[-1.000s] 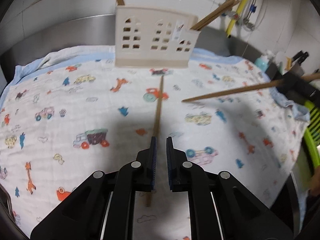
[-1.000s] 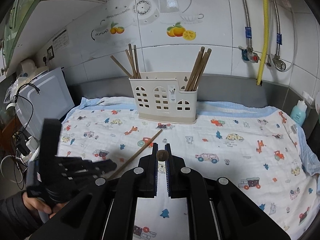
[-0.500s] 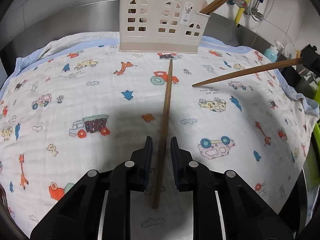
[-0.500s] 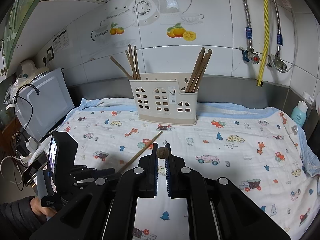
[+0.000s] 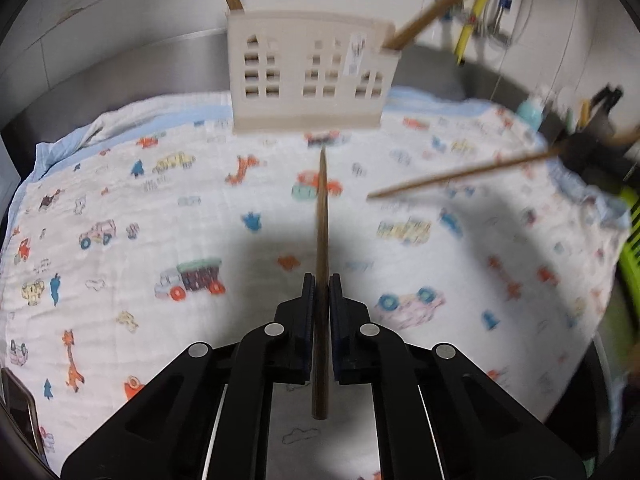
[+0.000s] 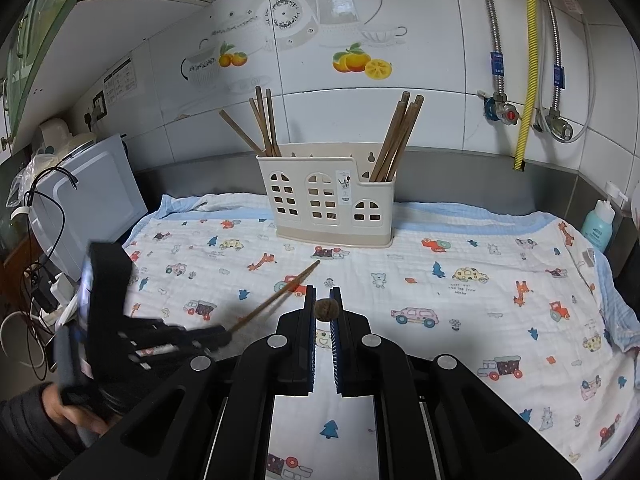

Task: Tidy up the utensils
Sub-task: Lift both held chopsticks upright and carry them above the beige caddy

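A brown wooden chopstick runs forward from my left gripper, whose jaws are closing with the pads pressed on its rear part. Its tip points at the cream house-shaped utensil holder. From the right wrist view, the left gripper sits low at the left in a person's hand, the chopstick slanting up over the printed cloth. My right gripper is shut on a second chopstick, seen end-on and as a long stick. The holder has several chopsticks in its left and right compartments.
A white appliance with cables stands at the cloth's left edge. A blue bottle sits at the back right corner. A yellow hose and metal pipes hang on the tiled wall. Something green lies off the cloth's right edge.
My left gripper spread its jaws around the chopstick lying on the cloth, then closed on it and rose slightly. The right gripper and its chopstick stayed still.
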The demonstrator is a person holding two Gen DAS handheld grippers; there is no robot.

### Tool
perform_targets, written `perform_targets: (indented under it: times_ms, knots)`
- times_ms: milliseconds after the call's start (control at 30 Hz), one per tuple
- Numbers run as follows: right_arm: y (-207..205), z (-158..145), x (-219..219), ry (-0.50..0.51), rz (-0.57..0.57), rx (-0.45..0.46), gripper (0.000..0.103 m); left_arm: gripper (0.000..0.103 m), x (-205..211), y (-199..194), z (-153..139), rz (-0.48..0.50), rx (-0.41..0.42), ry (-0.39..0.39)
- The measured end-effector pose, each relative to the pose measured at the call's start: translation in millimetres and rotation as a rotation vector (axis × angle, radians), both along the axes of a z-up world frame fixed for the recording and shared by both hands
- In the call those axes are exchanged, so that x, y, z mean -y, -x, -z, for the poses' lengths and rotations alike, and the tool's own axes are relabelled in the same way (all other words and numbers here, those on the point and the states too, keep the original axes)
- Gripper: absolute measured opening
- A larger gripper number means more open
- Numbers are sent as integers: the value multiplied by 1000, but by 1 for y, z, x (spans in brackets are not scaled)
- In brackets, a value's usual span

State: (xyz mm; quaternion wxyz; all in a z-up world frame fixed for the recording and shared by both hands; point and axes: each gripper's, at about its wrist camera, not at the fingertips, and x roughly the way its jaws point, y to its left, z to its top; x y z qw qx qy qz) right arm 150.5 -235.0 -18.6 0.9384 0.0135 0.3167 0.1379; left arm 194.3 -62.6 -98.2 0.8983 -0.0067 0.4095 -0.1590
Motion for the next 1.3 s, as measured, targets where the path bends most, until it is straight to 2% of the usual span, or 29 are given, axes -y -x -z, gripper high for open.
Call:
perform_targets:
  times_ms: [200,300,633,1067,1300]
  knots:
    - [0,2,-1,2,-2,-3,7,6,-9,3,-38,7,116,90]
    - [0,1,-2,2,-2,0,7,6,-8,2,-50,15,172,107]
    - [-10,-13,-1,-11,-6,22,7,6,-8,-6,-66,49,214,110]
    - [-40,-75,2,-55,-85,67,6,6,-3,-30,-113,104,258,70]
    - [-65,-124,5,-2,-106,119,6,5,0,-49,-142,114,294,41]
